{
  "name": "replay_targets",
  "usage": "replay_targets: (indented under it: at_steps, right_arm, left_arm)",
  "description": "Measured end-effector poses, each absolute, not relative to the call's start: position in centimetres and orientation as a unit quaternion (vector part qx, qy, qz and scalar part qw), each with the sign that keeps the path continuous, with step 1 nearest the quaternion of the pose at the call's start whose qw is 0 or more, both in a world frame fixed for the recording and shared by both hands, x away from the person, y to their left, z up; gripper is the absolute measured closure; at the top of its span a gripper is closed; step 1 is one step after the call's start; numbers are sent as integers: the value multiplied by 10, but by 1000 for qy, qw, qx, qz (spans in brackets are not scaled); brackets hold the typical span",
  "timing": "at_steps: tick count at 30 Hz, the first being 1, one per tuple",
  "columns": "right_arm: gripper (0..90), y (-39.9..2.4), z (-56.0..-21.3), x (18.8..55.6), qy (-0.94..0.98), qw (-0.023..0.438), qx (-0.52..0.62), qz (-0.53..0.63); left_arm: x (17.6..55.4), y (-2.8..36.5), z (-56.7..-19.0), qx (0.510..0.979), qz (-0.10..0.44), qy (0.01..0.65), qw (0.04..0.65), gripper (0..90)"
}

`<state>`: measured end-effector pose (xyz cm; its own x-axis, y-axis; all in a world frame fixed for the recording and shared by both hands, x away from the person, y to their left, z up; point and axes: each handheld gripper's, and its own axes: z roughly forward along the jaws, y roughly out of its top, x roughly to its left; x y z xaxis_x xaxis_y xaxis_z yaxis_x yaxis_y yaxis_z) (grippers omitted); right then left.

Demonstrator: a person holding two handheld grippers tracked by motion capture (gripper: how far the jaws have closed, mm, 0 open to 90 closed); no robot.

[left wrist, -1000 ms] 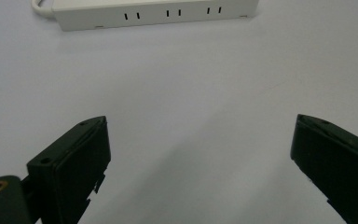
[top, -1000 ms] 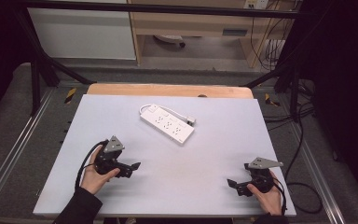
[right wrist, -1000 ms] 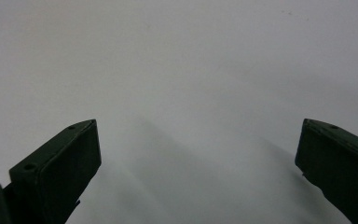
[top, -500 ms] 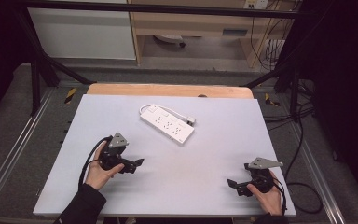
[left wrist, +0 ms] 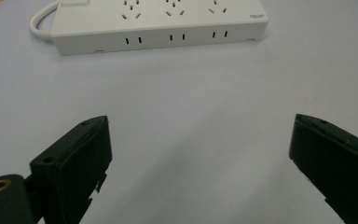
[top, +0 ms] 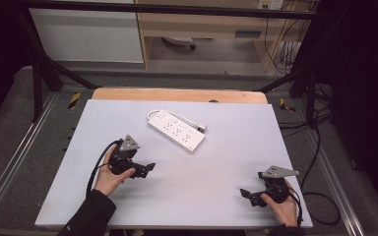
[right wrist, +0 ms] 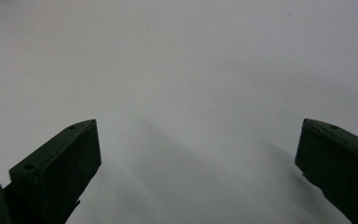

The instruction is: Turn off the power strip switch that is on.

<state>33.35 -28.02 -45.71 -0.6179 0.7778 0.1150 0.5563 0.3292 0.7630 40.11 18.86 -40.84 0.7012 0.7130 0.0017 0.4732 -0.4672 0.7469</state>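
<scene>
A white power strip (top: pixel 177 131) is seen lying flat on the far middle of the white table top (top: pixel 226 167), set at a slant, with its short white cord (top: pixel 152 114) looped at its far left end and a plug (top: pixel 201 127) resting just beside its far edge. In the left gripper view the power strip (left wrist: pixel 158 23) is shown broadside ahead of the jaws, with rows of sockets on top and slots along its near side; bare table is seen between it and the jaws.

The left gripper (top: pixel 145 168) is held in the person's left hand (top: pixel 109 176) over the left half of the table, near the power strip but apart from it, its jaws turned toward the right. The left gripper (left wrist: pixel 200 172) is spread wide, and nothing is held or touched between the jaws.

The right gripper (top: pixel 248 195) is held in the right hand (top: pixel 281 206) close to the near right corner, well apart from the power strip, jaws turned leftward. The right gripper (right wrist: pixel 200 172) is likewise spread wide and empty, with only plain table surface ahead.

Broad open room is left between the two grippers along the near half of the table. A strip of wooden edge (top: pixel 177 95) is seen beyond the far side of the white top, and metal rails (top: pixel 10 162) run along both sides.
</scene>
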Motion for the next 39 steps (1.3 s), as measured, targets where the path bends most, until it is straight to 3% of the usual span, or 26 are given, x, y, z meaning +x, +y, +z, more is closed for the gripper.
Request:
replay_targets:
  at_steps: [39]
  right_arm:
    - [8, -280, -457, 333, 805, 135, 413, 403]
  left_arm:
    - [435, 165, -401, 836, 166, 362, 378, 77]
